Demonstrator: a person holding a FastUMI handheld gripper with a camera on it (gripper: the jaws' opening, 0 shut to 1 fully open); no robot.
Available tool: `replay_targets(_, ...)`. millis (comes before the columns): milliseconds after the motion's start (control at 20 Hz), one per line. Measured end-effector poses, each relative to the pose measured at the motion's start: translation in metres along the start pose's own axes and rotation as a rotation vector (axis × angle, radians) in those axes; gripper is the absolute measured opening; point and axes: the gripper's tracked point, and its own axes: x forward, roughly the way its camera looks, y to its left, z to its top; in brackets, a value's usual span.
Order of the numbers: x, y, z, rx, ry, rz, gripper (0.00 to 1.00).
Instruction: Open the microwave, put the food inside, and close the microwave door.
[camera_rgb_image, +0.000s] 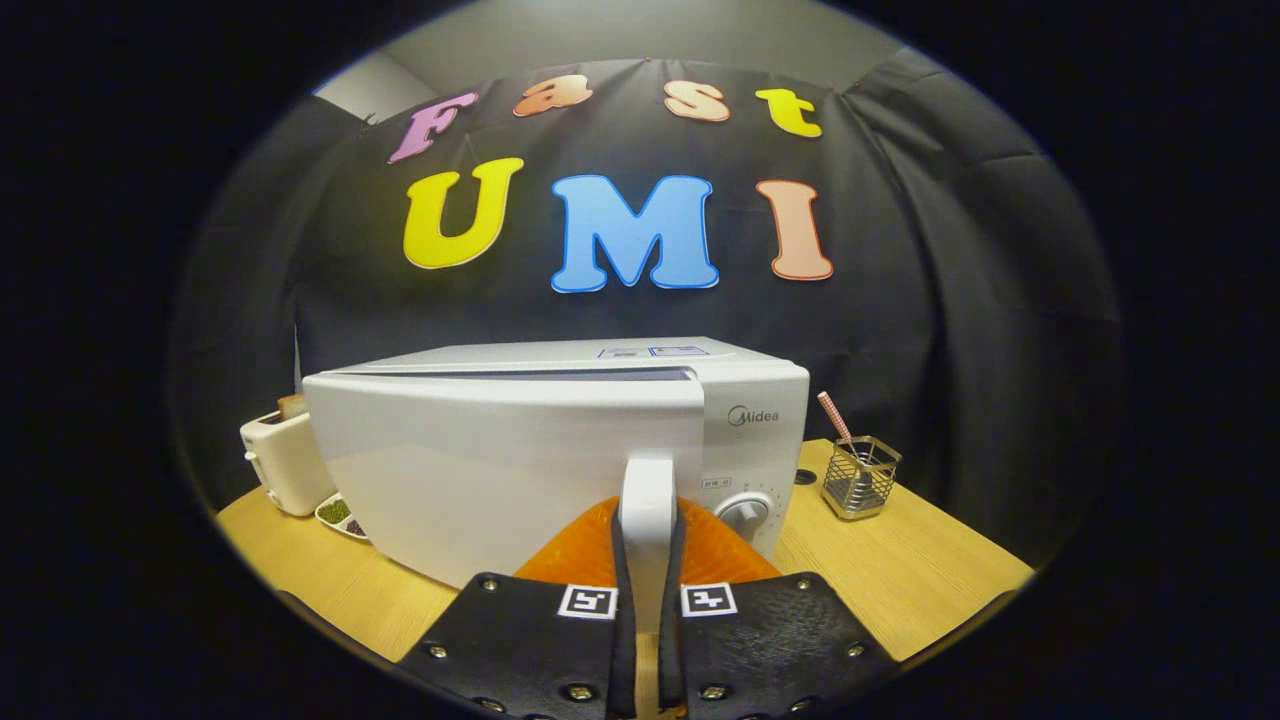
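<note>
Gripper (648, 560): both fingers pinch the door handle (647, 500), low in the middle.
Microwave (560, 450): center of the table (900, 570), door slightly ajar.
Food: maybe the dish (340, 515), lower left.

Glossy white plastic microwave (520, 450), pale wood-grain table (900, 570), wire-mesh metal holder (860, 478), matt black cloth wall (950, 280) hung behind.

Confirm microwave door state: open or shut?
Partly open: the door swings out from the microwave, gap along its top; gripper clamps the handle.
</note>
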Motion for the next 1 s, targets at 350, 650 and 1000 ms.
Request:
replay_targets(350,-0.056,0.025,-0.009,0.04,0.002,0.081,0.21)
replay_targets(650,-0.105,0.055,-0.017,0.022,-0.001,0.216,0.25)
replay_targets(1000,-0.159,0.097,-0.029,-0.02,0.003,0.346,0.26)
